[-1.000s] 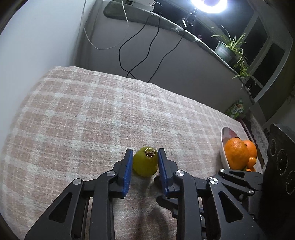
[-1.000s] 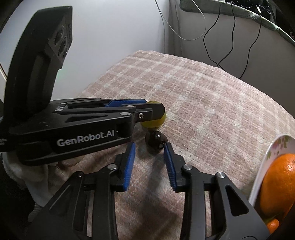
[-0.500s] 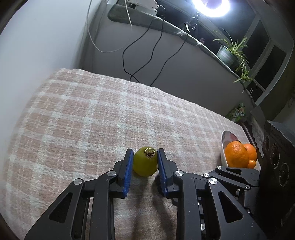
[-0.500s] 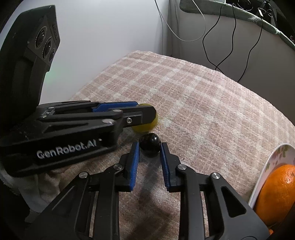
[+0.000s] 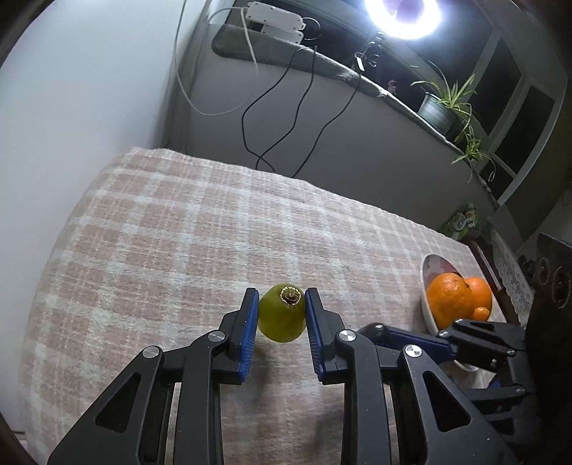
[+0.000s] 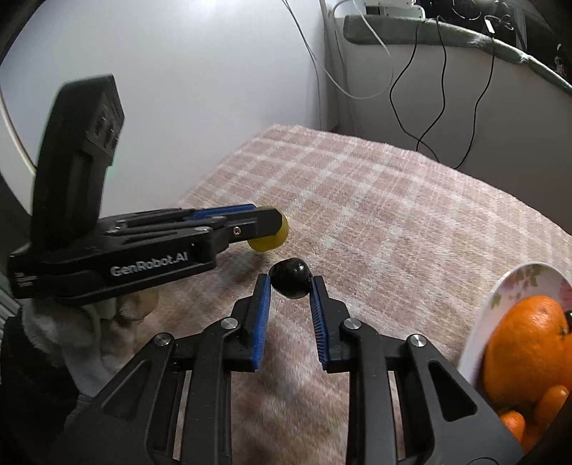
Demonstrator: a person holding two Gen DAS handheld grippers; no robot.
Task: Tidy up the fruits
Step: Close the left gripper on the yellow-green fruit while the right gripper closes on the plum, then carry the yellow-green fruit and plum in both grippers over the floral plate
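My left gripper (image 5: 280, 316) is shut on a small green fruit (image 5: 280, 318) and holds it just above the pink checked cloth (image 5: 186, 229). The green fruit also shows in the right wrist view (image 6: 271, 238), pinched in the left gripper (image 6: 266, 223). My right gripper (image 6: 289, 286) is shut on a small black fruit (image 6: 290, 277), slightly above the cloth. A white floral plate (image 5: 427, 286) at the right holds several oranges (image 5: 450, 298); it also shows in the right wrist view (image 6: 500, 300).
A white wall stands at the left. A grey ledge (image 5: 321, 71) with hanging black cables (image 5: 282, 118) runs behind the table. A ring light (image 5: 404, 18) and potted plants (image 5: 447, 103) are at the back right.
Both grippers have risen, each with its fruit. The right gripper closed onto the black fruit and lifted it. The left gripper kept its hold on the green fruit.
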